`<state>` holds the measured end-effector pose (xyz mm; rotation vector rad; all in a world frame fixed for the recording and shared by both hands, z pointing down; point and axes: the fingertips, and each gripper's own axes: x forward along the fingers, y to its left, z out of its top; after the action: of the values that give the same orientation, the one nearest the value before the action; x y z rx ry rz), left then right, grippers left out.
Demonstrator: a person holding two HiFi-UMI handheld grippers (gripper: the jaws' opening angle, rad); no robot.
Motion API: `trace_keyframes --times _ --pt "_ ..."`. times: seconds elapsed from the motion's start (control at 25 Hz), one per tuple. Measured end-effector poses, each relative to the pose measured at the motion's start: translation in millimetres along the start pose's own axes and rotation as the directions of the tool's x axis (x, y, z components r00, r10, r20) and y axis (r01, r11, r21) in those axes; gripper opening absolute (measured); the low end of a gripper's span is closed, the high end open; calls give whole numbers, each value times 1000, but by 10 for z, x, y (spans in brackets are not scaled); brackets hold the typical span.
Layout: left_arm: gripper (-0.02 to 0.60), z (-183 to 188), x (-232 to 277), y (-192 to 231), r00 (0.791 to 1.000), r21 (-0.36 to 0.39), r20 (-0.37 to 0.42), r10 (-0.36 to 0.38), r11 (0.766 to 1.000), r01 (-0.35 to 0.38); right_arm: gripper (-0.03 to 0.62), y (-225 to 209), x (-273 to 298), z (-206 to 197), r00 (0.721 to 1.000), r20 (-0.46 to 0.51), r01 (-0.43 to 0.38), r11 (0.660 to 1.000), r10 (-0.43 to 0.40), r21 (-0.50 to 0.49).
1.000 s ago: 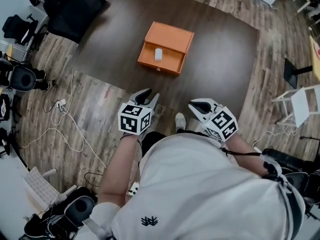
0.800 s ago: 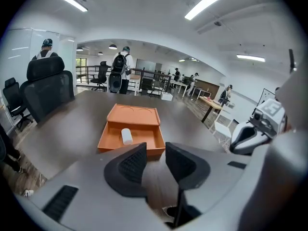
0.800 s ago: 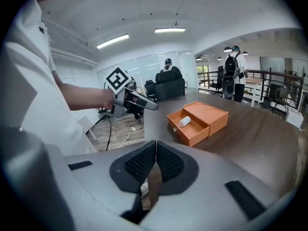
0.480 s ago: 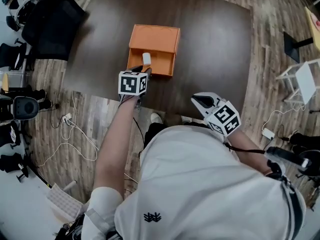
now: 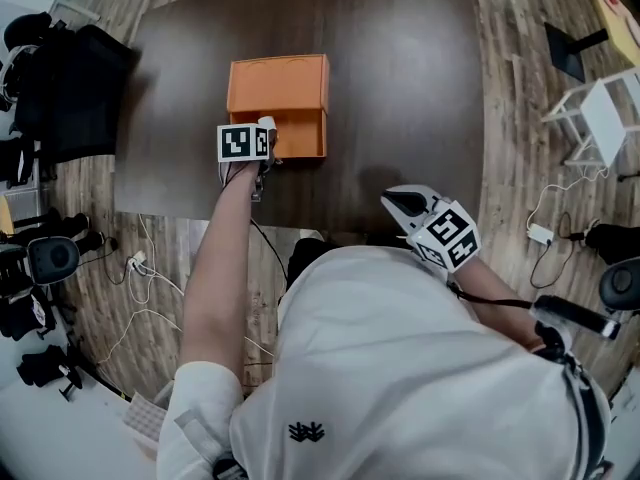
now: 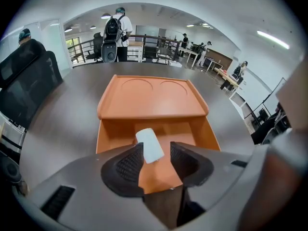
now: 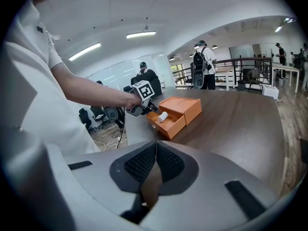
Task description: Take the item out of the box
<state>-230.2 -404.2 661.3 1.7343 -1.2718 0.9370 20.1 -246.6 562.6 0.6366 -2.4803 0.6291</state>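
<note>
An orange box (image 5: 277,83) stands on the dark table (image 5: 400,88), its drawer (image 6: 187,131) pulled out toward me. A small white cylinder (image 6: 150,145) lies in the drawer. My left gripper (image 6: 157,154) points down into the drawer; its jaws have just been opening and stand open, the cylinder's near end between the tips, the pads not pressing on it. In the head view the left gripper (image 5: 262,140) covers most of the cylinder (image 5: 268,123). My right gripper (image 7: 155,148) is shut on nothing; in the head view the right gripper (image 5: 403,204) hangs over the table's near edge, well away from the box (image 7: 182,109).
Black office chairs (image 5: 70,78) stand left of the table, with cables (image 5: 140,268) on the wood floor. A white stool (image 5: 610,108) is at the right. People with backpacks stand far behind the table (image 6: 115,28).
My left gripper went forward and down from the table's near edge to the open drawer. The right gripper shifted only slightly.
</note>
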Motion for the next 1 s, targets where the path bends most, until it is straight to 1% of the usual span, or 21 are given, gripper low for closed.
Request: trace_keyframes --times 0.2,0.36,0.6,0.8,1.0 --pt "186 19 180 51 999 -5 -43 12 1000 -12 5 -121 -49 -49 1000 3 15 1000 -15 24" --pt "189 -7 291 61 998 -24 -64 13 1000 -15 5 -197 -116 -101 1000 6 31 999 -31 41" --pt "189 -19 398 119 994 -28 -90 55 998 -58 5 -319 -234 -173 999 15 36 994 -37 102" --pt "189 -104 467 101 990 -6 -123 65 998 -67 5 -386 -297 -204 999 19 42 993 -45 113" --pt "179 -113 499 73 987 40 -135 89 996 -84 5 -431 -317 -216 999 11 39 993 -40 113"
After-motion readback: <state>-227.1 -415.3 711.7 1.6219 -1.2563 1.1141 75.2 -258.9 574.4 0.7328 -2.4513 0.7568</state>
